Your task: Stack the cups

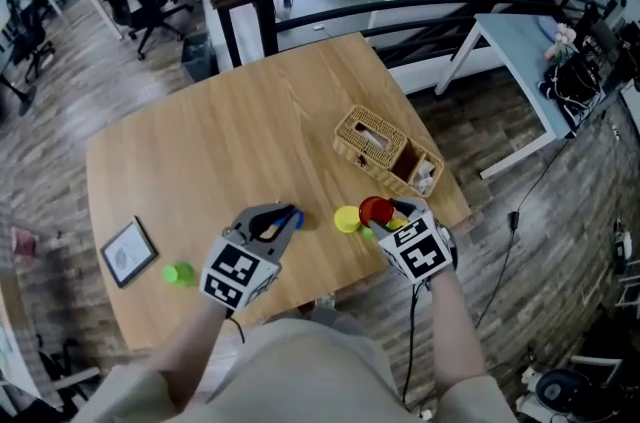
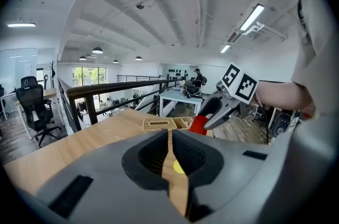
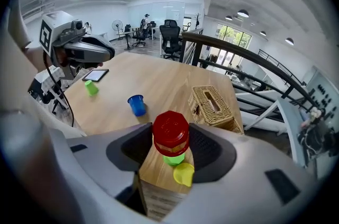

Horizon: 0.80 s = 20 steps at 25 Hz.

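Right gripper (image 3: 170, 146): clamped on the small red plastic cup (image 3: 170, 130); both pads press on its sides.
Red cup attitude: its flat base faces the camera on the gripper, so I judge that its mouth faces down and its long axis runs steeply toward the table.
Left gripper (image 2: 170, 154): jaws together, nothing between them; only a thin slit shows the light wooden table (image 1: 230, 141).
Stack target (my judgement): the small yellow plastic cup (image 3: 184, 174), which stands on the table near its front edge.
Key relation: the yellow cup is just beside the red cup, on the side of my left gripper in the head view, and apart from it.
Under the red cup: a lime green cup (image 3: 174, 158) shows directly below its rim. I cannot tell whether it is nested inside or stands on the table.
Nearer hand: the right gripper is nearer the yellow cup. The left gripper's tip is next to the small blue plastic cup (image 3: 136, 105).
Remaining: a second green cup (image 1: 180, 274) stands well apart on the left.
Next move calls for: a short shift sideways, with the red cup's mouth kept level.
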Tool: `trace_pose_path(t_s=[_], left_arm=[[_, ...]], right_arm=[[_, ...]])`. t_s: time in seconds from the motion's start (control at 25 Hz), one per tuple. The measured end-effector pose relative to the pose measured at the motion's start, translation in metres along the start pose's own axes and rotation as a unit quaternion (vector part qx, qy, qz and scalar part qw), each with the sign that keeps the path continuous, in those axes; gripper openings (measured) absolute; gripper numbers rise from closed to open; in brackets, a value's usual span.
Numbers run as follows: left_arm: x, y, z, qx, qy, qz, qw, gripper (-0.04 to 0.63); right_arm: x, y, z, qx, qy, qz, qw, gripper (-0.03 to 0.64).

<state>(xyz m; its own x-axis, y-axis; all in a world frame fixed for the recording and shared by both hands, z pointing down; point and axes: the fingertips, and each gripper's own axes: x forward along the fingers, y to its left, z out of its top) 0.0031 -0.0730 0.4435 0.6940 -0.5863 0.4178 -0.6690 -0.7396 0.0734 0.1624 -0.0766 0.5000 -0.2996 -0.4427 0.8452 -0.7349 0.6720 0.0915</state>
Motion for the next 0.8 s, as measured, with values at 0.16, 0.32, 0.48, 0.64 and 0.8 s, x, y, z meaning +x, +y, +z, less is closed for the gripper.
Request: trace_pose_path(t_s=[0.16, 0.32, 0.48, 0.64, 0.8], left_arm=[[0.017, -0.003, -0.004, -0.001, 0.009, -0.013, 0.9999, 0.043], [0.027, -0.005, -0.012, -0.009, 0.024, -0.021, 0.9995, 0.043], [0.033, -0.005, -0.023, -0.017, 0.038, -0.024, 0.9989, 0.043], [0.039, -0.004, -0.033, -0.022, 0.049, -0.025, 0.9983, 0.043], [0.044, -0.003, -0.037, -0.022, 0.055, -0.025, 0.9979, 0.043]], right_arm=[[0.02, -0.007, -0.014, 0.013, 0.02, 0.009, 1.0, 0.233], [0.036, -0.006, -0.025, 0.028, 0.029, 0.025, 0.999, 0.233], [0.049, -0.008, -0.034, 0.037, 0.036, 0.029, 0.998, 0.233], [0.059, -0.012, -0.039, 0.047, 0.037, 0.028, 0.998, 0.233], [0.066, -0.014, -0.042, 0.051, 0.036, 0.029, 0.998, 0.235]])
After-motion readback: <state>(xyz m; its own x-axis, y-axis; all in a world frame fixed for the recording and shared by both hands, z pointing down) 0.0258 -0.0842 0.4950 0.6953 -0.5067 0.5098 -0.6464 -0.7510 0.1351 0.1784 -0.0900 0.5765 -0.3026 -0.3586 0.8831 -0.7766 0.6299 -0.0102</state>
